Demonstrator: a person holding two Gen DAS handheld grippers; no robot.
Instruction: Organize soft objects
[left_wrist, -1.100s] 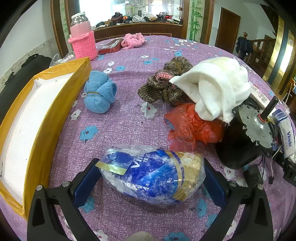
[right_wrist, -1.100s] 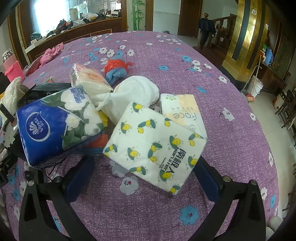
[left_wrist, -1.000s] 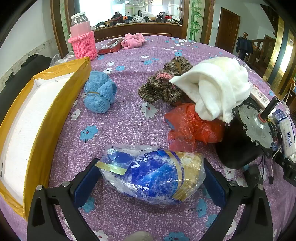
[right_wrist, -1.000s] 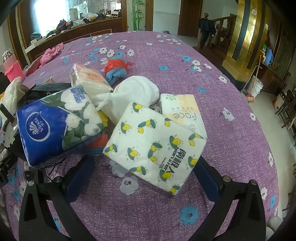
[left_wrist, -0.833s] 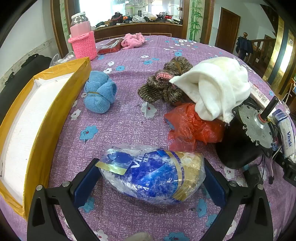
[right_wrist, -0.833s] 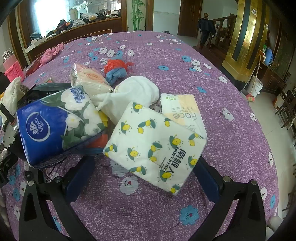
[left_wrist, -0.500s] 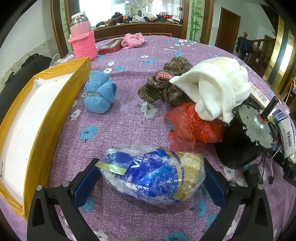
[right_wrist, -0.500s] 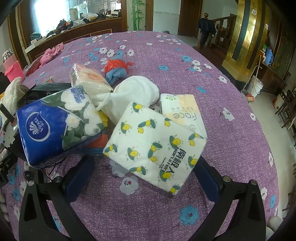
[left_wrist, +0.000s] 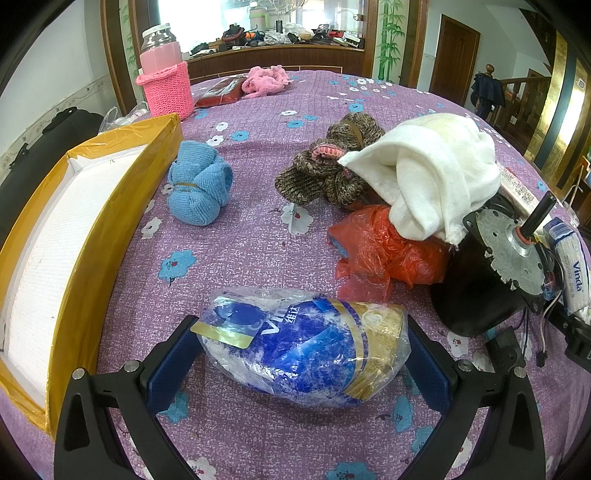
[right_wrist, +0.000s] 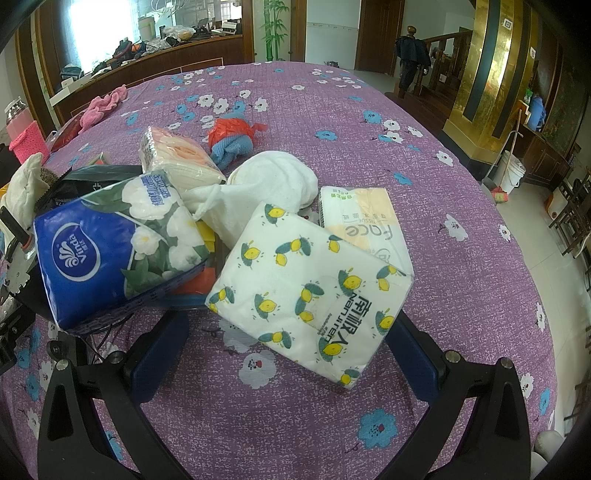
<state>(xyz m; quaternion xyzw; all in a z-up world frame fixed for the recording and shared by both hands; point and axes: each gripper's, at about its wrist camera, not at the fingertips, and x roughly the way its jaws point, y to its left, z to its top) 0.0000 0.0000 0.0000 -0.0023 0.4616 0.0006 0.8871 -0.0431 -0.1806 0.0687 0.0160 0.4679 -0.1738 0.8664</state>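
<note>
My left gripper (left_wrist: 299, 354) is open, its pads on either side of a blue and gold tissue pack (left_wrist: 303, 345) lying on the purple cloth. Beyond it lie a blue knitted bundle (left_wrist: 197, 194), a brown knitted bundle (left_wrist: 328, 173), a white towel (left_wrist: 432, 173) and a red plastic bag (left_wrist: 384, 251). A yellow-edged box (left_wrist: 85, 236) stands at the left. My right gripper (right_wrist: 288, 336) is open around a lemon-print tissue pack (right_wrist: 310, 288). A blue Vinda tissue pack (right_wrist: 114, 243) sits to its left.
A black motor with a metal face (left_wrist: 495, 266) sits right of the red bag. A pink knitted holder with a jar (left_wrist: 166, 88) and a pink cloth (left_wrist: 266, 79) stand at the back. A white cloth (right_wrist: 266, 192), peach tissue packs (right_wrist: 177, 162) and a Face pack (right_wrist: 365, 218) lie ahead.
</note>
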